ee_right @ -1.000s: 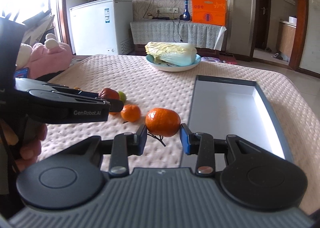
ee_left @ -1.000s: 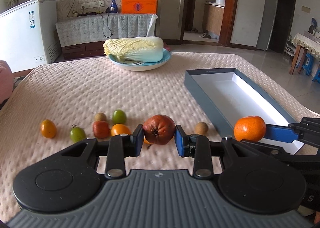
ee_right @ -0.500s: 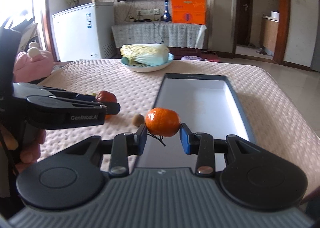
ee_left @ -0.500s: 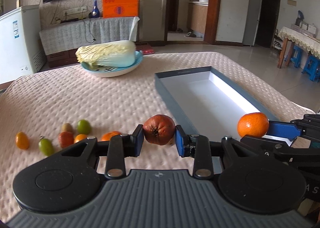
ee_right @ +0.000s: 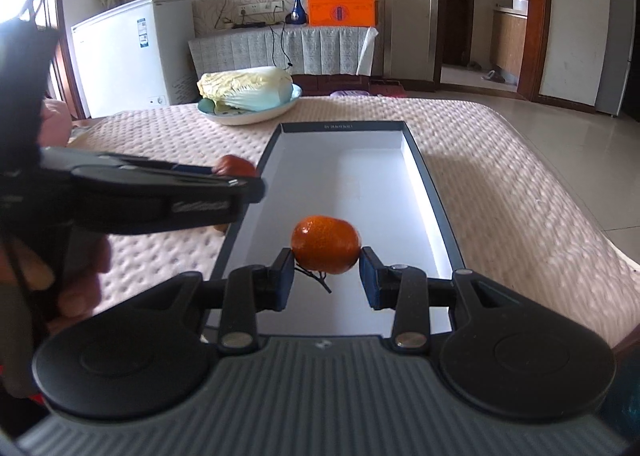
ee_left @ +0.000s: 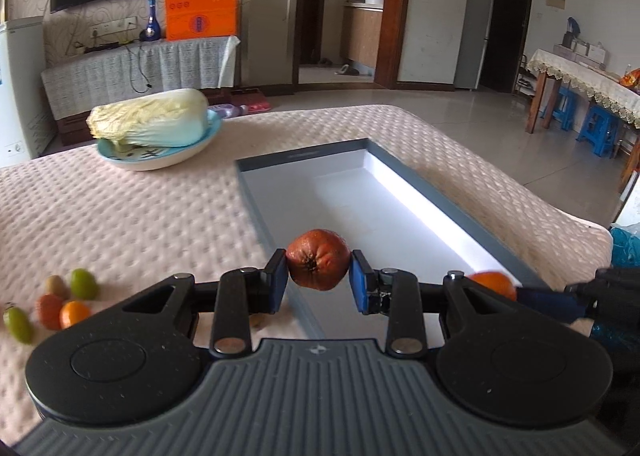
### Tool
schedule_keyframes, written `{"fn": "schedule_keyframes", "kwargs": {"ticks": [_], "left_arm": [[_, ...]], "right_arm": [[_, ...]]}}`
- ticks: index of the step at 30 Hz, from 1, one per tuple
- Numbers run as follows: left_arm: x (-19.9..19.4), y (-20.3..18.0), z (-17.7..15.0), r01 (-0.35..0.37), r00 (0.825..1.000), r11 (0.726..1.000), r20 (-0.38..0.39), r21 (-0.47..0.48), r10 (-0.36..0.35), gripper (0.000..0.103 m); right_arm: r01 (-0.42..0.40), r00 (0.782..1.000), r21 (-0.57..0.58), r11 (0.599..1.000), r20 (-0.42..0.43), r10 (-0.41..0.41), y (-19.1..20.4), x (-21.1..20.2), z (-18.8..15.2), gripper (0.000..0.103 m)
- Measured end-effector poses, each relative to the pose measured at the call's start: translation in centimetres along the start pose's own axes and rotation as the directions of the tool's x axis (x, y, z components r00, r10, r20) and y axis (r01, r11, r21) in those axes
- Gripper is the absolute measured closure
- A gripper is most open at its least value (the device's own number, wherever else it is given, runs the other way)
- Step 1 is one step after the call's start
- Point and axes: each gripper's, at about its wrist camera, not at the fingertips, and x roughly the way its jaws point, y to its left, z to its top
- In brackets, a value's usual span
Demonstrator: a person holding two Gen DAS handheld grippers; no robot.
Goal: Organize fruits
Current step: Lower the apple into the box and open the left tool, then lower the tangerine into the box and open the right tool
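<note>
Left gripper point(ee_left: 319, 283) tilted down, fingers clamp red fruit point(ee_left: 318, 265) | right gripper point(ee_right: 326, 274) likewise, clamping orange point(ee_right: 325, 244)

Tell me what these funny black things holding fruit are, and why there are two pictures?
No robot here: a person carries a grabbing tool in each hand, with a camera on each, so you get two pictures. In the left camera's picture, the left hand-held gripper pinches a wrinkly red fruit. In the right camera's picture, the right hand-held gripper pinches an orange. Both fruits hang over a long grey box with a white, empty inside. The box sits on a bumpy pink cloth. More small fruits wait on the cloth, and a cabbage lies on a plate.
</note>
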Motion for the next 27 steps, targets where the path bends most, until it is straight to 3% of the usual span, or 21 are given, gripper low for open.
{"fn": "schedule_keyframes", "kwargs": {"ticks": [8,13,20,27], "left_arm": [[3.2,-1.6,0.4,-0.001,0.999,1.000,-0.041,-0.005,0.000,0.063],[3.0,-1.5,0.3,0.000,1.000,1.000,-0.024,0.009,0.001,0.044],[0.2,-0.2,0.4,0.004,1.000,1.000,0.014,-0.016,-0.004,0.042],[-6.5,0.6,-0.7,-0.019,0.999,0.999,0.040,-0.047,0.021,0.042]], "right_arm": [[0.005,0.999,-0.014,1.000,-0.035,-0.005,-0.1,0.8,-0.3,0.064],[0.020,0.999,-0.009,1.000,-0.042,-0.021,-0.7,1.5,-0.1,0.064],[0.053,0.997,0.035,0.998,-0.062,-0.051,-2.2,3.0,0.5,0.064],[0.045,0.997,0.076,0.996,-0.073,-0.040,-2.0,4.4,1.2,0.064]]}}
